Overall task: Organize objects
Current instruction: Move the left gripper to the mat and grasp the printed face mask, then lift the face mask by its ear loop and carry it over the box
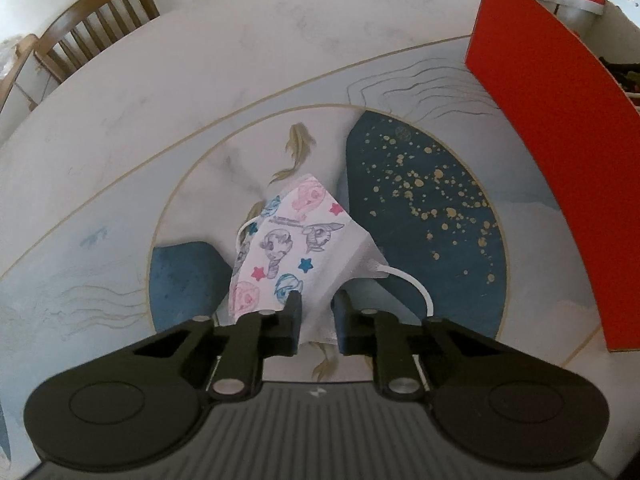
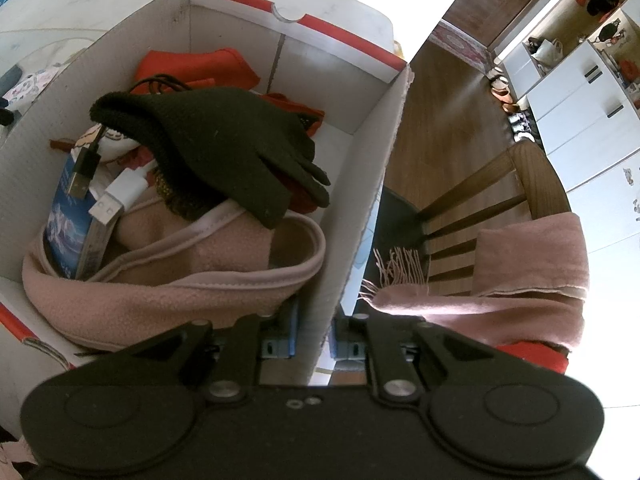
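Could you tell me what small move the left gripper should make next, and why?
Probably lift the mask straight up off the table. The left gripper is shut on its near edge, and the right gripper already grips the box wall, steadying it for the drop.

light: soft daylight | glare: blown-out white at right wrist's right edge | edges: fisheye-curved, dark corners
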